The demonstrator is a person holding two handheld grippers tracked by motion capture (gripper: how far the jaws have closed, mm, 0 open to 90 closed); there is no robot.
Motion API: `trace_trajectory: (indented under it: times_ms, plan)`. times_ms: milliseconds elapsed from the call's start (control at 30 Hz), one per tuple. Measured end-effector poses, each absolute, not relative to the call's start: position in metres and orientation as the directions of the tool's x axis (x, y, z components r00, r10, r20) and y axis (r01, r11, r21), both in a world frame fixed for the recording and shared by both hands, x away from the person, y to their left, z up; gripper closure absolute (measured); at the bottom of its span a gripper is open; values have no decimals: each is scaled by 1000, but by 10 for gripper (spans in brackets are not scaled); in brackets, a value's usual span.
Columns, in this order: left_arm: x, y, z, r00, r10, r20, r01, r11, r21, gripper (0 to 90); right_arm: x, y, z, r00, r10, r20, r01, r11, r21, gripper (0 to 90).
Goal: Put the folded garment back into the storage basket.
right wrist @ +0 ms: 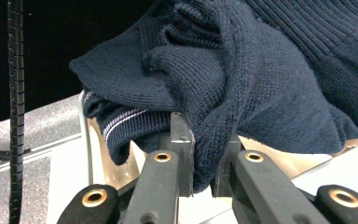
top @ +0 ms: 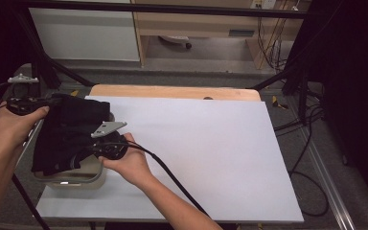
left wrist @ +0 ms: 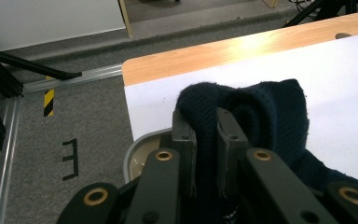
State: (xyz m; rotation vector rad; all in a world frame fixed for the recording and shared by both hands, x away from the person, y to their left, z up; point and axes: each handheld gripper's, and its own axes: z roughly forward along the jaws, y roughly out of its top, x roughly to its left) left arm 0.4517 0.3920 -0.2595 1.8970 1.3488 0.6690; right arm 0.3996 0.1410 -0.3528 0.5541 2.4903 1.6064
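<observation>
White-covered table [top: 211, 143], basin [top: 76, 179] at its left edge; both grippers — left [left wrist: 205, 140], right [right wrist: 204, 154] — clamp the dark sweater [top: 69, 132] bunched between them, above the basin.

Grey carpet floor [top: 211, 79], wooden cabinet [top: 196, 21]

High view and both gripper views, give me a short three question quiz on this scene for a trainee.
1. True or false: the left gripper is shut on the dark knit sweater.
2. The sweater hangs over: A a basin, B a chair, C a shelf?
3. What does the right gripper pinch?

Key: 1 true. 2 A. 3 a fold of the sweater.
</observation>
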Motion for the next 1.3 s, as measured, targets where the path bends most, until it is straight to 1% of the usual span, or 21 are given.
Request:
trace_trajectory:
  times_ms: [633, 800, 1300]
  plan:
    - [453, 387, -267, 316, 948, 36, 586, -225, 778, 803, 397, 144, -359, -925, 368, 90, 236, 372, 898, 828]
    - [453, 385, -271, 320, 945, 61, 587, -249, 771, 802, 396, 145, -364, -924, 370, 101, 247, 372, 895, 828]
    - [464, 388, -288, 298, 953, 60, 608, -239, 757, 801, 394, 147, -371, -929, 360, 82, 234, 401, 886, 827]
